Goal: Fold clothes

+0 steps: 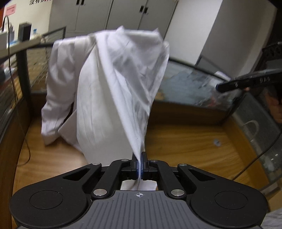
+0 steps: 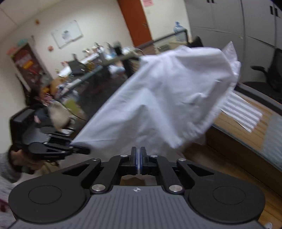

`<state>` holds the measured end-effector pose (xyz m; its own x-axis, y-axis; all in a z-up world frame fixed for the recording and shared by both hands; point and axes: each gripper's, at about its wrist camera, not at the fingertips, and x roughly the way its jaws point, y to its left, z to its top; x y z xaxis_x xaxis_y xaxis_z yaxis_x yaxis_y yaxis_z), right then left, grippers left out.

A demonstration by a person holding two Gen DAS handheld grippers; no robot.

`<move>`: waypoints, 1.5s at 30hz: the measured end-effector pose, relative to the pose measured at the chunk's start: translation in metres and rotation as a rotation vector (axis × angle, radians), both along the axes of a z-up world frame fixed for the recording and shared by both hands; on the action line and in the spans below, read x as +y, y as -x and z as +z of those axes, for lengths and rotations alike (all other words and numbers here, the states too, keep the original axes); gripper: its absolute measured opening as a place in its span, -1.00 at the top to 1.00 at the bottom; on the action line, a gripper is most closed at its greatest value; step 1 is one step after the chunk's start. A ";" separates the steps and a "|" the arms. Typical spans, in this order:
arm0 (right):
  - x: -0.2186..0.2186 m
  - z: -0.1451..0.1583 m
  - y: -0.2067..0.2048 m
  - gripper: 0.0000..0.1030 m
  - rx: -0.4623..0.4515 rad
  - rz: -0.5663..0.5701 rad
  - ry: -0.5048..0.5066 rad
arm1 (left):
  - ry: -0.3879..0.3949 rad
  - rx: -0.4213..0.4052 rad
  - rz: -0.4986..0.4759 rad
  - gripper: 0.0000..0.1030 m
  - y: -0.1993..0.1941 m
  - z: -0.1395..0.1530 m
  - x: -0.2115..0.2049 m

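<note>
White shirt (image 1: 112, 91), black grippers with blue-padded fingers (image 1: 144, 164), brown wood-grain desk (image 1: 185, 141).

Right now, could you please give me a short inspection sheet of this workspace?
Surface: wooden desk, mostly bare below the lifted cloth.
Job's things: white shirt, held up in the air, bunched and blurred by motion.
Clutter: striped paper on the desk; a small pale object, too small to identify.
Grippers: left gripper shut on a shirt edge; right gripper has its fingers nearly together with something thin and pale between them, grip uncertain.
Cables: black cable trailing over the desk's left edge.
Surroundings: grey cabinets, glass partition, crowded neighbouring desk, office chair.
</note>
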<state>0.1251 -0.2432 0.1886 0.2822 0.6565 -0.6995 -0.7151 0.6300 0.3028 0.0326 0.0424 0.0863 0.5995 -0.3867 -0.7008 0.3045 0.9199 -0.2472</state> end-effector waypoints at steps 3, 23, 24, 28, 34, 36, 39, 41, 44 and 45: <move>0.000 -0.022 -0.018 0.49 0.007 -0.051 0.026 | -0.039 0.000 0.017 0.61 -0.007 -0.006 0.001; 0.111 -0.078 -0.149 -0.99 -0.027 -0.207 0.063 | -0.211 -0.155 -0.095 -1.00 -0.183 0.008 0.003; 0.118 -0.079 -0.156 -0.99 -0.021 -0.217 0.050 | -0.212 -0.160 -0.110 -1.00 -0.191 0.005 0.001; 0.143 -0.082 -0.182 -0.99 0.024 -0.249 -0.029 | -0.201 -0.182 -0.141 -1.00 -0.218 -0.005 -0.003; 0.179 -0.087 -0.208 -0.99 0.060 -0.308 -0.118 | -0.179 -0.201 -0.174 -1.00 -0.240 -0.021 -0.009; 0.190 -0.090 -0.214 -0.99 0.065 -0.326 -0.123 | -0.180 -0.207 -0.180 -1.00 -0.242 -0.026 -0.013; 0.203 -0.096 -0.220 -0.99 0.063 -0.349 -0.116 | -0.181 -0.215 -0.188 -1.00 -0.245 -0.033 -0.019; 0.210 -0.101 -0.222 -1.00 0.049 -0.357 -0.099 | -0.181 -0.220 -0.193 -0.99 -0.247 -0.038 -0.023; 0.211 -0.108 -0.222 -0.99 0.022 -0.355 -0.098 | -0.179 -0.230 -0.188 -0.50 -0.246 -0.040 -0.028; 0.210 -0.110 -0.221 -0.87 0.007 -0.349 -0.100 | -0.189 -0.234 -0.177 -0.38 -0.245 -0.039 -0.029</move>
<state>0.3458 -0.0331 0.0787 0.4969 0.5867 -0.6394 -0.4599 0.8029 0.3793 0.2779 0.0135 0.0470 0.6873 -0.3755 -0.6218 0.4916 0.8706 0.0178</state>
